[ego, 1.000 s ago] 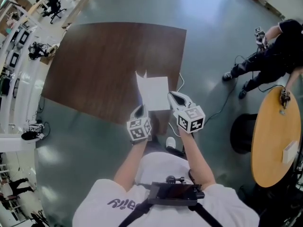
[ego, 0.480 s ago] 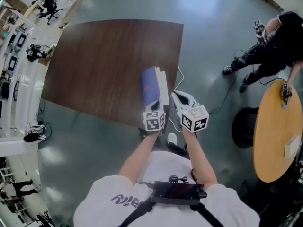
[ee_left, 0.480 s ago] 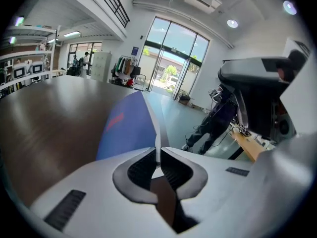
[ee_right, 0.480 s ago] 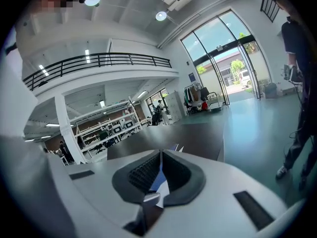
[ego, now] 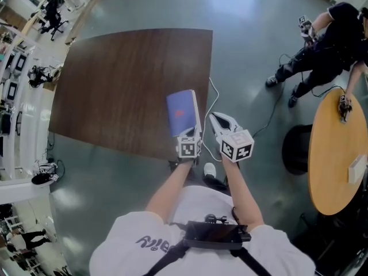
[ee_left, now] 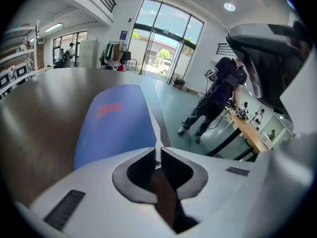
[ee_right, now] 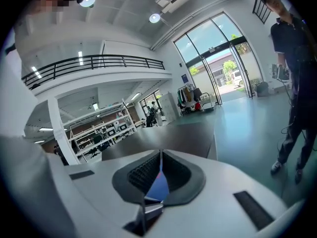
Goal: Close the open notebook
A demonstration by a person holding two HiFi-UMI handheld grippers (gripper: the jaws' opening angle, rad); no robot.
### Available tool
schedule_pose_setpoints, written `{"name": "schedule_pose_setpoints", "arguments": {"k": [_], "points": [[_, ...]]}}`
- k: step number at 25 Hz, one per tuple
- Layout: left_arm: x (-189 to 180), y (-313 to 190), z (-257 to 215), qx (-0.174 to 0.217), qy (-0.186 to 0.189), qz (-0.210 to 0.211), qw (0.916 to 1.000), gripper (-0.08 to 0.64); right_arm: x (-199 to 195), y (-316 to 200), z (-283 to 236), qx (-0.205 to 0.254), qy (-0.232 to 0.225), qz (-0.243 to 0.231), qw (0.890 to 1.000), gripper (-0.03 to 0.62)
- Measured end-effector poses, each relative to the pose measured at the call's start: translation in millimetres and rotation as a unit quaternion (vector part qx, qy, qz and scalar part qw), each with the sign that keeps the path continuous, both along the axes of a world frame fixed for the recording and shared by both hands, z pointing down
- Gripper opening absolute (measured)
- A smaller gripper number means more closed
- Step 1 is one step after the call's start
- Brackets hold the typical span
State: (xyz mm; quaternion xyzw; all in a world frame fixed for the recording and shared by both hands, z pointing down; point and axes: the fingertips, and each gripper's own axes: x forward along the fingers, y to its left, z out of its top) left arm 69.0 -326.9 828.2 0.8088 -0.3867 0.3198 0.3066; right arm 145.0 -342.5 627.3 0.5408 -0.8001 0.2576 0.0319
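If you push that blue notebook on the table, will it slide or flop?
It would probably slide: the blue notebook is thin and lies on a smooth brown table. Its cover likely bends easily, since the left gripper pinches only its thin edge. It looks light and flat, so it shouldn't roll.

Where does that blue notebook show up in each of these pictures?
Head view: the blue notebook lies mid-picture, by the near right corner of the brown table.
Left gripper view: large, left of middle.
Right gripper view: only a blue sliver between the jaws, possibly it.
Shared landmark: the brown table.
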Motion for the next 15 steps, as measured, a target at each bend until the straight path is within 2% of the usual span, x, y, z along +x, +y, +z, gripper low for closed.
{"name": "schedule_pose_setpoints", "arguments": {"k": [5, 9, 12, 15], "points": [[7, 6, 4, -0.023, 0.008, 0.005, 0.9997, 0.029, -2, 3, 2, -0.001, 0.0, -0.003, 1.0, 0.005], [7, 14, -4, -0.029, 0.032, 0.002, 0.9991, 0.029, 1, 5, -4, 0.004, 0.002, -0.001, 1.0, 0.005], [-3, 8, -28, -0.008, 0.056, -0.019, 0.9982, 0.029, 4, 1, -19, 0.019, 0.005, 0.001, 1.0, 0.005], [-18, -18, -68, 0.039, 0.083, -0.05, 0.9945, 0.029, 0, -9, -35, 0.039, 0.007, -0.004, 0.999, 0.005]]}}
